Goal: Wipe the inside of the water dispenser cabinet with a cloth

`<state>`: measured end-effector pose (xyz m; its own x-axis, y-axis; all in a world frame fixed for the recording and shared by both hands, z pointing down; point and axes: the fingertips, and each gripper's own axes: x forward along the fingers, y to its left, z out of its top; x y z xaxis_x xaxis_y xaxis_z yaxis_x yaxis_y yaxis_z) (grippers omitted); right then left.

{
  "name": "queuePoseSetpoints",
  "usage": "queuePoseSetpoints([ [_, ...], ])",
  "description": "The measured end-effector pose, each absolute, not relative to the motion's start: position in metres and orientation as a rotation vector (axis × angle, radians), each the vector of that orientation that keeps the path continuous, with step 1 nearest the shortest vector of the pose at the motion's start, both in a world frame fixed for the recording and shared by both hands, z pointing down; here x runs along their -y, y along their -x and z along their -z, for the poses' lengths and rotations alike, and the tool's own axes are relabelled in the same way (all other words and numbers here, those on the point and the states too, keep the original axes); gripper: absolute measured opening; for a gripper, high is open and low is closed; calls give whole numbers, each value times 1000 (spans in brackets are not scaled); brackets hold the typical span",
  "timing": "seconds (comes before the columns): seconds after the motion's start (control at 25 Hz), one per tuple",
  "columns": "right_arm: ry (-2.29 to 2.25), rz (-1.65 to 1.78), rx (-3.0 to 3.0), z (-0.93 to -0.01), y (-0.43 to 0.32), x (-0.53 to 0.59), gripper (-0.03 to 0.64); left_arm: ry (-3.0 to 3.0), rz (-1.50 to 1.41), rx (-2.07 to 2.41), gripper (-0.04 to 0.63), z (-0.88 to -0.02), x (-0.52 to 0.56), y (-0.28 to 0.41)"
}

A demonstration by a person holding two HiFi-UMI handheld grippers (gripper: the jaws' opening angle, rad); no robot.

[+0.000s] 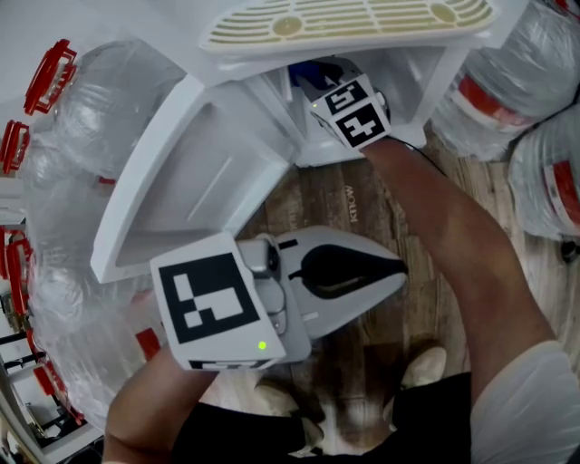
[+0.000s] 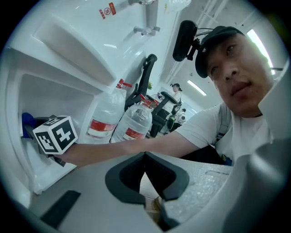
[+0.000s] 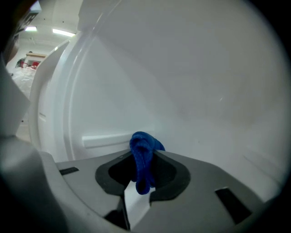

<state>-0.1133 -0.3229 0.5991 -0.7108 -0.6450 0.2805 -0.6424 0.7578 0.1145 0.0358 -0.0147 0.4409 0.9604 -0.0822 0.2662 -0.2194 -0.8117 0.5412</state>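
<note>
The white water dispenser cabinet [image 1: 417,68] stands open at the top of the head view. My right gripper [image 3: 144,152] reaches inside it; only its marker cube [image 1: 353,113] and the forearm show from above. It is shut on a bunched blue cloth [image 3: 143,157], held close to the cabinet's white inner wall [image 3: 191,86]. A bit of the blue cloth [image 1: 313,72] shows beyond the cube. My left gripper [image 1: 401,272] hangs outside the cabinet over the wooden floor, jaws shut with nothing between them. From the left gripper view the cube [image 2: 54,134] and the cloth [image 2: 27,120] sit in the cabinet opening.
The cabinet door [image 1: 199,181] swings out to the left. A cream drip grille [image 1: 344,18] tops the dispenser. Large water bottles with red caps crowd the left [image 1: 82,118] and the right [image 1: 517,72]. Wooden floor [image 1: 362,199] lies below, with the person's shoe [image 1: 426,367] near.
</note>
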Motion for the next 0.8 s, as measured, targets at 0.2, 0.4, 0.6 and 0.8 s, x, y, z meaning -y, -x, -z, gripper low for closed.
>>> queuePoseSetpoints([
  [0.2,-909,31,2696,-594,111,292,84,-2512,-310,205,0,-442,15,-36],
  [0.4,-827,46,2729,-597,107,260,84,-2517,-307,200,0,-441,15,-37],
  [0.6,-805,53,2709,-601,94,259,84,-2514,-318,191,0,-443,13,-38],
  [0.8,-936,93,2689,-582,79,302,84,-2509,-317,181,0,-443,11,-41],
])
